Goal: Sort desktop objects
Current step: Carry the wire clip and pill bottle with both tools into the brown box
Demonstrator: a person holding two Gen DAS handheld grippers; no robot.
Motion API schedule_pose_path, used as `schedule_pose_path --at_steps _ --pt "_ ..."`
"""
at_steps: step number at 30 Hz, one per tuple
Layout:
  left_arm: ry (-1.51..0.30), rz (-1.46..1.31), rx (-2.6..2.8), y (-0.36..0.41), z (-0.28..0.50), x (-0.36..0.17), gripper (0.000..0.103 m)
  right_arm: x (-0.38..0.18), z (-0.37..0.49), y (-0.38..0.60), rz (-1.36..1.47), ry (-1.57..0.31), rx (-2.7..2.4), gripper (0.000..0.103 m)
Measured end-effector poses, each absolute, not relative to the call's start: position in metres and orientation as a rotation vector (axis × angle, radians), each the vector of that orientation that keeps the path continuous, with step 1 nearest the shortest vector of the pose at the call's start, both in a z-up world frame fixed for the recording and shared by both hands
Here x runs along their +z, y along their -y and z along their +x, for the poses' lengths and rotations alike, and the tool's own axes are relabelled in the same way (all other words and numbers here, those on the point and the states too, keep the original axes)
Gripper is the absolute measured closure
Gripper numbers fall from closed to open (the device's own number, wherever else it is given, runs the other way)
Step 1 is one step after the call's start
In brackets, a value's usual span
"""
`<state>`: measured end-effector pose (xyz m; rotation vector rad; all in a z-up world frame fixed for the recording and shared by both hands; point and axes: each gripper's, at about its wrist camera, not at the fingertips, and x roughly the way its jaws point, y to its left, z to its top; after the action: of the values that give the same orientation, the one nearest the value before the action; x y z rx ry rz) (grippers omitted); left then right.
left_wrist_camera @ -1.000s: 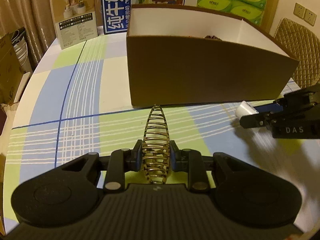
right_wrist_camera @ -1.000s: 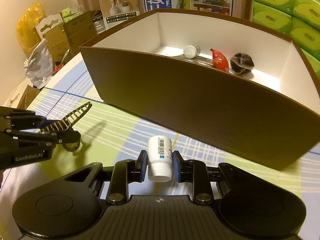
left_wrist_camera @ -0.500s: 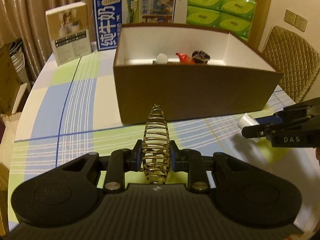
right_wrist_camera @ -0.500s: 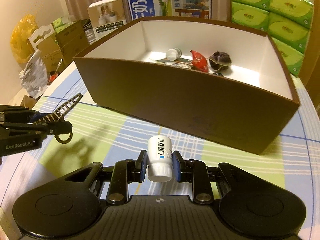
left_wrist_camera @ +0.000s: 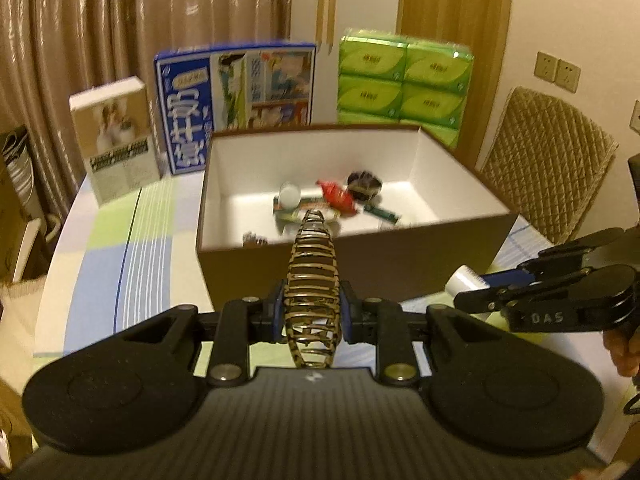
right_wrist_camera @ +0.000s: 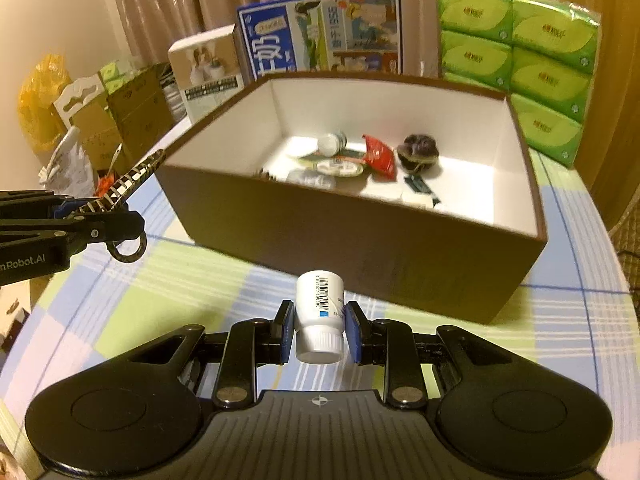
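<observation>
I have the left gripper closed on a gold wire spiral clip, a tapered coil shaped like a slim cage. Its blue pads press the coil's sides low in the centre of the left wrist view, and the narrow tip points up the frame over the near wall of the brown box. In the right wrist view the same clip juts from that gripper at the left edge, a small ring hanging under it.

The right gripper is clamped on a small white plastic bottle at lower centre of its own view. The bottle is a smooth cylinder with a barcode label; its ribbed cap faces the camera and its base points toward the box. From the left wrist view the bottle shows only as a white end at the right edge.

The box is matte brown card outside and plain white inside, open-topped, on a checked cloth of green, blue and white. On its floor lie a red crinkled packet, a dark wrinkled lump, a small white jar on its side and some flat pieces I can't make out.
</observation>
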<state>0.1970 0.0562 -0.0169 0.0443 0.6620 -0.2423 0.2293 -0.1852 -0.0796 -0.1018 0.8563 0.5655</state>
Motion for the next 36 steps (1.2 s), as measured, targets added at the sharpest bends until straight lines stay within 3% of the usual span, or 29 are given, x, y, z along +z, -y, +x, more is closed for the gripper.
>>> schedule_pose_path --at_steps 19,36 --pt "-0.628 0.027 -0.231 -0.058 0.311 0.012 0.081 -0.021 0.319 0.188 -0.037 -0.741 0.458 0.079" --pt "-0.837 0.032 -0.170 -0.060 0.446 -0.043 0.081 -0.068 0.431 0.193 -0.004 -0.914 0.319 0.079"
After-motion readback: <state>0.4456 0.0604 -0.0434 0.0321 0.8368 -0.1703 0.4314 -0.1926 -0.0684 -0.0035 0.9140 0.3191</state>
